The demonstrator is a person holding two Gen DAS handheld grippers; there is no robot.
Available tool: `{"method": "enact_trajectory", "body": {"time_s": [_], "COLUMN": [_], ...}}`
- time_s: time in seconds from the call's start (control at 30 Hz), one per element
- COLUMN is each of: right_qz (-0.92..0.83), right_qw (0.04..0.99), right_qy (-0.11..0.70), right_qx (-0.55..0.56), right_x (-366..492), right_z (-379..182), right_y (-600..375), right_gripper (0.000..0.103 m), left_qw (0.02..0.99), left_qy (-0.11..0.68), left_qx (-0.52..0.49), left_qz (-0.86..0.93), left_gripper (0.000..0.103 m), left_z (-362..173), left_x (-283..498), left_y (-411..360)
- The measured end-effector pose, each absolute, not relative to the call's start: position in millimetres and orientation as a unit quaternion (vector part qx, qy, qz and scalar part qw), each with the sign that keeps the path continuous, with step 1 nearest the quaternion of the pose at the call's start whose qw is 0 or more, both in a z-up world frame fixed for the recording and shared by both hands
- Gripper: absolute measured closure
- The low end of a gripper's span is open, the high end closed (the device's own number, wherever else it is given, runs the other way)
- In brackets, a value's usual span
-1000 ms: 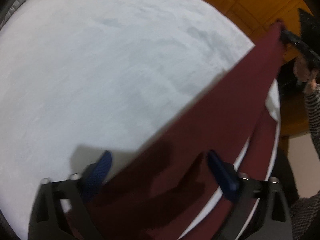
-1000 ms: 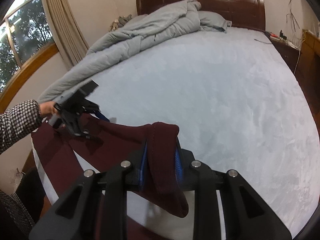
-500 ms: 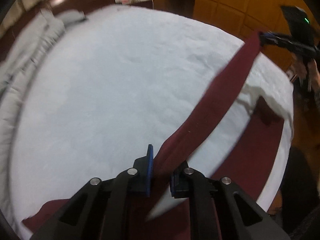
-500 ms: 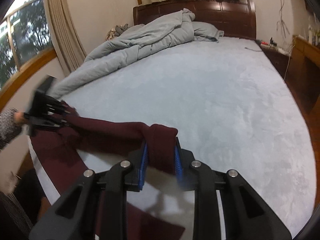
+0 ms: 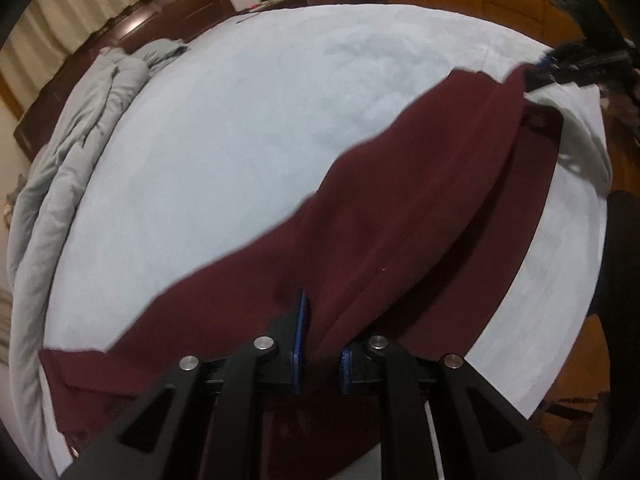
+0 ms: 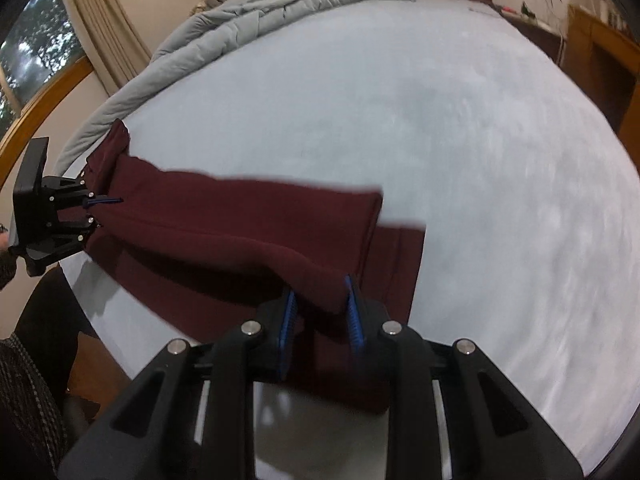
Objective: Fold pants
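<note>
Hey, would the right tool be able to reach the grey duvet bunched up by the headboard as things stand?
Probably not: the right tool is shut on the maroon pants at the near edge, and the duvet lies across the bed.

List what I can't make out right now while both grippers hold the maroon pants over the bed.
- Left wrist view: the pants waistband end is cut off below by the left gripper.
- Left wrist view: the right gripper is blurred at the frame edge, so its grip is unclear.
- Right wrist view: the fabric under the right gripper is hidden by its body.
- Both views: motion blur smears the pants' edges.
</note>
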State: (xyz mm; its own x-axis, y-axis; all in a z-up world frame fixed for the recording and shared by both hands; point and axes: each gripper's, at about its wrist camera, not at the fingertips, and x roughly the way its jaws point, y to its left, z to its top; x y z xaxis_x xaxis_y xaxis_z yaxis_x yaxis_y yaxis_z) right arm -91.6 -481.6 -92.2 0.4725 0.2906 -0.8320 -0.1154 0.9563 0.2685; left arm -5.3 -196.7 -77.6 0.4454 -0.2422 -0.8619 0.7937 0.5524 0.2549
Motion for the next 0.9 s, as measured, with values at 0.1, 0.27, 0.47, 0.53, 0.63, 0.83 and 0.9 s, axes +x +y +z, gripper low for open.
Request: {"method": "enact_trajectory", "body": {"time_s": [0.1,0.27,0.47,0.53,0.63,0.83,0.9], "right_qz": [0.111,0.085,0.063,0.084,0.116,0.112,0.104], "right_qw": [0.843,0.842,0.841,0.828,0.791,0.732,0.722], "right_qy": [0.518,0.515,0.487,0.476,0.481,0.475,0.467], "right_qx": [0.089,0.136,0.227,0.286,0.360,0.476,0.500], "right_x": [-102.0,-112.2,-143.1,-145.9,-138.8,-112.7,-107.2], "right_z": [-109.8,-108.6,-79.8,-73.1,-83.0,-122.8,-128.5], "right_y": [-471.9,-468.7,-473.2,-473.0,-454.0,-441.9,-445.7], "right_gripper": [0.077,0.060,0.040,0.040,0.040,0.040,0.040], "left_qw": [0.777,0.790,0.795,0.795,0.795,0.793,0.792], "left_qy": [0.411,0.415,0.435,0.437,0.442,0.455,0.458], "left_qx": [0.351,0.333,0.309,0.308,0.302,0.283,0.278], "left_qz": [-0.323,-0.304,-0.289,-0.286,-0.286,-0.291,-0.292], "left_gripper": [0.088,0.087,0.086,0.085,0.085,0.084,0.084], "left_z": [-97.7,-109.4,-107.0,-107.7,-106.0,-103.4,-103.1], "left_x": [-11.5,-8.2,-3.3,-4.2,-5.3,8.9,10.4], "left_y": [-201.3,-205.5,-206.0,-206.6,-206.9,-204.4,-204.5]}}
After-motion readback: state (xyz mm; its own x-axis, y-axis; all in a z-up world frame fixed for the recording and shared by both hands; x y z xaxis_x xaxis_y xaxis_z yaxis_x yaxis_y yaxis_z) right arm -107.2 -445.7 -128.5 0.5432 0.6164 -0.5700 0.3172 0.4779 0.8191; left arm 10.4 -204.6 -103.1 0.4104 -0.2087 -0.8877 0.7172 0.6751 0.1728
